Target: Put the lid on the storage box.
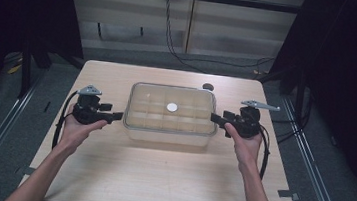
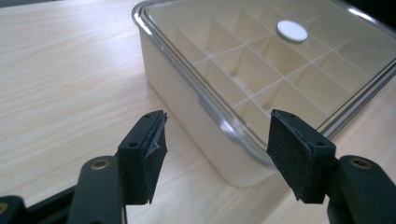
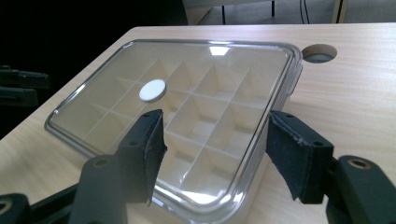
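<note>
We have a box [image 1: 170, 115] in the middle of the table [image 1: 158, 179]. It is pale, with a clear lid [image 1: 171, 107] on top and little walls inside that cut it into many small rooms. A white round dot [image 1: 172, 107] sits in the middle of the lid.

We think the job is to lift the lid or the box with both tools, and it looks like it has hardly begun. The lid is on and lies flat. Our left gripper [image 1: 117, 117] is just beside the left end of the box, and our right gripper [image 1: 216, 118] is just beside the right end. Both stand wide open and hold nothing. The grabbing and lifting are yet to come.

The high view lets us see the whole table, both hands, and a dark round hole [image 1: 208, 87] behind the box. The left gripper view takes us close to a corner of the box [image 2: 233, 135], with the left gripper [image 2: 217, 156] open in front of it. The right gripper view lets us look down through the lid [image 3: 177, 112] into the rooms, which seem empty, with the right gripper [image 3: 215, 156] open over the near edge.
</note>
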